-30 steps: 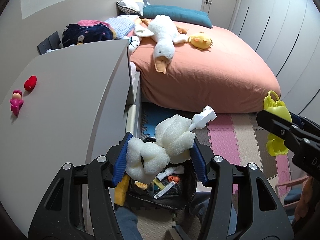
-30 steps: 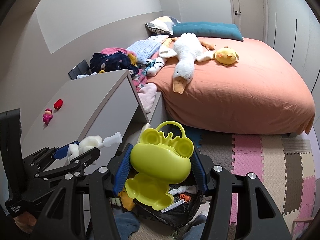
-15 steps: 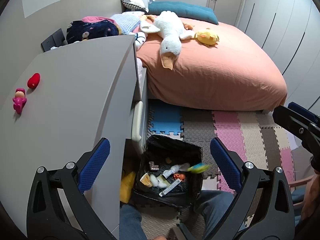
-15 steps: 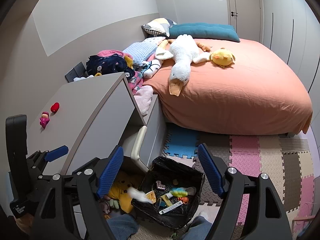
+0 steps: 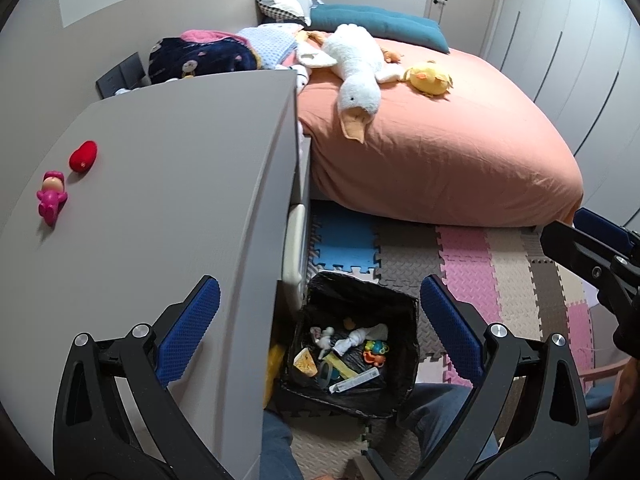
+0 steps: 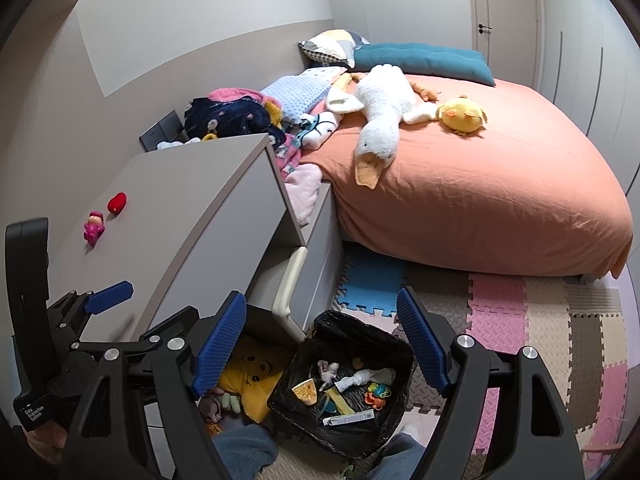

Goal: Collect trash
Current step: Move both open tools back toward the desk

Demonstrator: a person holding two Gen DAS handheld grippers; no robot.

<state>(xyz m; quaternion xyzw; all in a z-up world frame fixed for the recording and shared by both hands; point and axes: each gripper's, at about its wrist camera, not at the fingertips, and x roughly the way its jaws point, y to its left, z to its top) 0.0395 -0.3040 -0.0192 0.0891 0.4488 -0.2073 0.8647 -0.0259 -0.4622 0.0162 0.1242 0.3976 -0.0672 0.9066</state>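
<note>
On the far left, a pink doll [image 5: 51,197] and a red toy [image 5: 83,155] are seen lying just beside each other on the grey cabinet top [image 5: 168,184]; in the right wrist view the same doll [image 6: 94,233] and red toy [image 6: 117,203] are found near the cabinet's left edge. Behind the cabinet, a dark blue blanket [image 5: 200,60] is piled against the wall.

The left gripper [image 5: 320,308] is held with its jaws spread wide and nothing between them; one blue pad [image 5: 188,336] is seen over the cabinet top and the other over the floor mats. Below and between the jaws, the black-lined trash bin [image 5: 414,344] is placed on the floor, just beside the cabinet's side. Inside it, a white cloth bundle [image 5: 362,336], an orange paper cup [image 5: 306,362], a small colourful toy [image 5: 375,350] and a white tube [image 5: 354,381] are gathered.

In the right wrist view, the right gripper [image 6: 320,340] is likewise held wide open and empty, above the bin [image 6: 404,392]. A yellow smiley cushion [image 6: 250,376] is tucked under the cabinet, to the left of the bin.

Further right, an orange-covered bed [image 5: 460,148] is seen, on which a white stuffed goose [image 5: 356,76] and a yellow stuffed chick [image 5: 428,77] are laid. A teal pillow [image 5: 376,28] is set at the head. The floor in front of the bed is covered with foam puzzle mats [image 5: 480,264] in blue, pink, grey and beige.
</note>
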